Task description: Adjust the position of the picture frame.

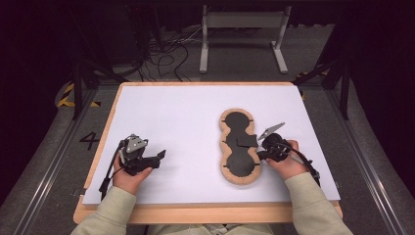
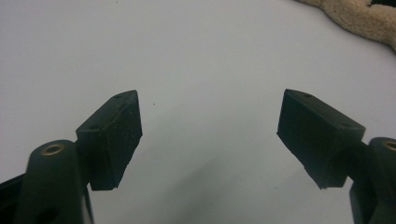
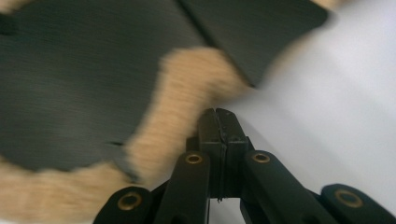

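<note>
- The board [image 1: 239,147], a tan three-lobed piece with black inlays, lies on the white table [image 1: 186,122] at about 4 o'clock from the table's middle, long axis running 12 to 6.
- My right gripper [image 1: 258,145] meets the board's rim from 3 o'clock, at the waist between the middle and lower lobes; in the right gripper view the tips [image 3: 219,122] sit against the tan rim [image 3: 187,84]. I judge this a nudge or a probe, not a grasp.
- Its jaws are pressed together, nothing between them.
- A black piece [image 1: 243,142] lies askew near the waist. Whether it is loose, seated or being pushed I cannot tell.
- My left gripper [image 1: 160,157] rests well apart at 9 o'clock of the board, parked out of the way; its pads [image 2: 114,135] stand wide apart over bare table.
- Motion blur smears the right gripper view: the inlay seams and rim edge are hard to make out. The left gripper view cuts the board [image 2: 355,16] to a corner at 1 o'clock.
</note>
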Tool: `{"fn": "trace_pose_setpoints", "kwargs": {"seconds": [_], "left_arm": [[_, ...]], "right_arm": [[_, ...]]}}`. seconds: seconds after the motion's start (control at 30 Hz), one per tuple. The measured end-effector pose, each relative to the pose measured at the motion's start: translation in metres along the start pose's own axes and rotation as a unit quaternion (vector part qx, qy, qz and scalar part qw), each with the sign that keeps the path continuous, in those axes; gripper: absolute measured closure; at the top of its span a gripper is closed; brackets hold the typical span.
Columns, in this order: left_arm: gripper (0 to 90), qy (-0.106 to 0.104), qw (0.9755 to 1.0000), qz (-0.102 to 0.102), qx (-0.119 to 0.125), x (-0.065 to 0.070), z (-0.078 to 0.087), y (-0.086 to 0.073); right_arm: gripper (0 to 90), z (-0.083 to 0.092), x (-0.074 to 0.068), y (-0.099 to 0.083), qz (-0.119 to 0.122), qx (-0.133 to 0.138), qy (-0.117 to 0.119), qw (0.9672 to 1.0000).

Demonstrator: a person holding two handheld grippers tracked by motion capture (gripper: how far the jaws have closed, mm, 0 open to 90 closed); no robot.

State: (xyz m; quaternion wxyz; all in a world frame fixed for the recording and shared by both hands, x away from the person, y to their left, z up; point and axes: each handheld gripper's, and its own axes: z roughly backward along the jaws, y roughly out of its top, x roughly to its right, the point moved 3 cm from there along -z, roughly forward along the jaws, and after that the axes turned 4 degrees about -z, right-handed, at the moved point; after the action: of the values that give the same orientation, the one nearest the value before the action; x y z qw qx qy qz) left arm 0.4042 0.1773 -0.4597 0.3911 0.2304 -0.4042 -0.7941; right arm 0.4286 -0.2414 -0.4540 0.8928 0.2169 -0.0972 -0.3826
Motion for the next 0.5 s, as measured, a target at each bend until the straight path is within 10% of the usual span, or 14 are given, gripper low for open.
{"fn": "trace_pose_setpoints", "kwargs": {"seconds": [0.5], "left_arm": [[22.3, 0.001, 1.0000, -0.004, -0.005, 0.000, 0.001, -0.001]], "right_arm": [[90.0, -0.016, -0.072, 0.037, 0.100, -0.018, 0.057, 0.9932]]}}
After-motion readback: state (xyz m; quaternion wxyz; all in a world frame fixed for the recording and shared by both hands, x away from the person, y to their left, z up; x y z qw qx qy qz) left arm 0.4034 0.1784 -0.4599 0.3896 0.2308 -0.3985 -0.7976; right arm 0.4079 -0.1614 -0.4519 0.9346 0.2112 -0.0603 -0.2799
